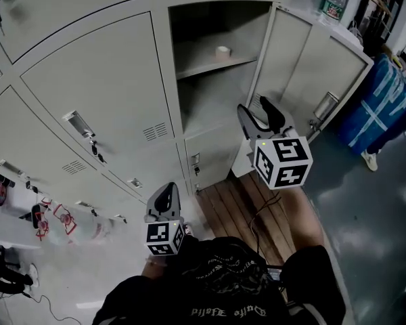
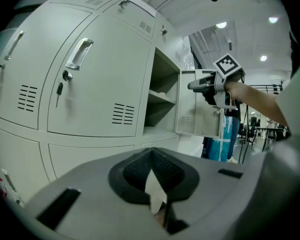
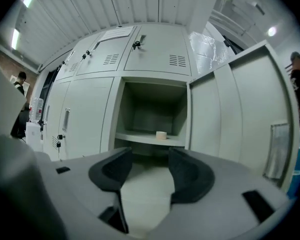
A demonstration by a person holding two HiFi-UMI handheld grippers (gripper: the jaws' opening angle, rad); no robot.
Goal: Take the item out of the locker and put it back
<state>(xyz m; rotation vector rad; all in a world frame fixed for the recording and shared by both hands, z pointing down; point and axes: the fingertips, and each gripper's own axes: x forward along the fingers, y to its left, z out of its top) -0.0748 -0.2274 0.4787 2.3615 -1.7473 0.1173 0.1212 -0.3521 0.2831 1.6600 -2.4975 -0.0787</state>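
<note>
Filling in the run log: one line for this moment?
right gripper open, facing locker | roll on shelf, untouched | left gripper shut, empty | locker door open

Open locker (image 1: 216,103), roll (image 1: 222,52) on shelf (image 1: 199,66), R tool (image 1: 256,114) in front

The grey metal shelf (image 1: 196,66) inside the open locker (image 1: 189,107) carries one small pale roll of tape (image 1: 222,51), lying flat near the shelf's front edge, slightly nearer the open locker door (image 1: 311,73) than the middle.
</note>
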